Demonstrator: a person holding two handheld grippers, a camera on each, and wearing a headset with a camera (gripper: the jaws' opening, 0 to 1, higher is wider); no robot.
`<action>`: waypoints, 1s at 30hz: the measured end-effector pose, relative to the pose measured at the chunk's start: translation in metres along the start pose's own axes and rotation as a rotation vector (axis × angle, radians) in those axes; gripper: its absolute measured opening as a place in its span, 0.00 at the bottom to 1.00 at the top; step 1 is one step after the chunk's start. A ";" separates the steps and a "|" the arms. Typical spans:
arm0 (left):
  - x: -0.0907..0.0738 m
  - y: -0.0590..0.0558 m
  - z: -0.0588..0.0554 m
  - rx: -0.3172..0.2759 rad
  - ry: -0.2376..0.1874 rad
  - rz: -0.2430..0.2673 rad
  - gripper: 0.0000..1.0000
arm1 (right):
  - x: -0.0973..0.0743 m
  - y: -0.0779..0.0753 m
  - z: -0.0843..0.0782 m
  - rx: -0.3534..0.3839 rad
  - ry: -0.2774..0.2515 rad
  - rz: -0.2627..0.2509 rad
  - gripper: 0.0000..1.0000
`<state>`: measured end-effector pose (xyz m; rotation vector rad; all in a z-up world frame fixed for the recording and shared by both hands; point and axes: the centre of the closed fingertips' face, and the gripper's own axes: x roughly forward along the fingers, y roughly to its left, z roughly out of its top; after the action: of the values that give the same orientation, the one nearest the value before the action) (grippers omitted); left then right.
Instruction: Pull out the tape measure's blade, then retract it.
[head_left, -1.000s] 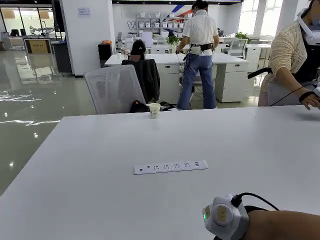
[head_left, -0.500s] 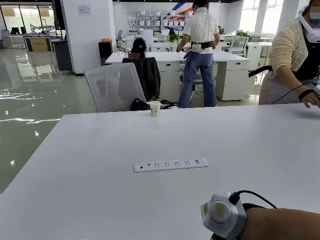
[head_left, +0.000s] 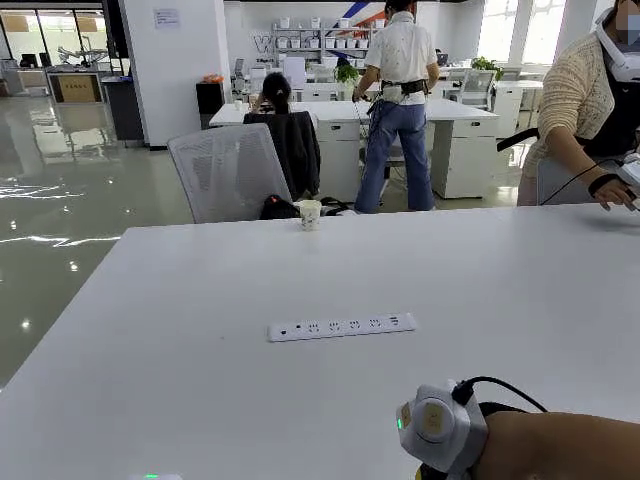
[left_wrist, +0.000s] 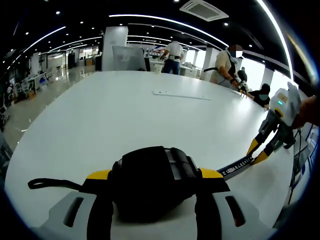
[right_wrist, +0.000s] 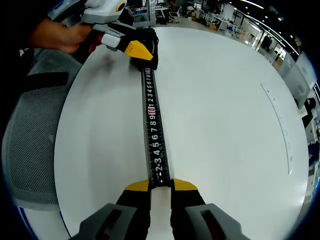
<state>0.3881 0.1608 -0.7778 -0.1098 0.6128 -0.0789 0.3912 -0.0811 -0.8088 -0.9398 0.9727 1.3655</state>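
The left gripper is clamped around the black tape measure close to the near edge of the white table; the right gripper pinches the tip of the blade, which is stretched out along that edge

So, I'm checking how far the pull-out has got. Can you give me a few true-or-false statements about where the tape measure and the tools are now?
1. The blade is drawn out of the case and lies stretched over the table. True.
2. The right tool grips the case. False: the left tool is clamped on the case, and the right tool is shut on the blade's end.
3. The power strip lies under the blade. False: it lies apart from the blade, farther out on the table.
4. A paper cup stands near the table's far edge. True.
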 end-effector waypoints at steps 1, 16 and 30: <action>0.000 0.000 0.000 0.000 0.000 0.000 0.62 | 0.000 0.000 0.000 0.001 -0.001 0.000 0.11; 0.000 0.000 0.000 -0.001 0.006 -0.002 0.61 | 0.002 0.000 0.007 0.016 -0.014 -0.002 0.11; 0.000 -0.001 0.000 -0.001 0.011 -0.004 0.61 | 0.005 0.000 0.012 0.005 -0.010 0.000 0.11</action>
<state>0.3880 0.1600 -0.7783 -0.1114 0.6240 -0.0831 0.3910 -0.0680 -0.8091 -0.9280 0.9679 1.3658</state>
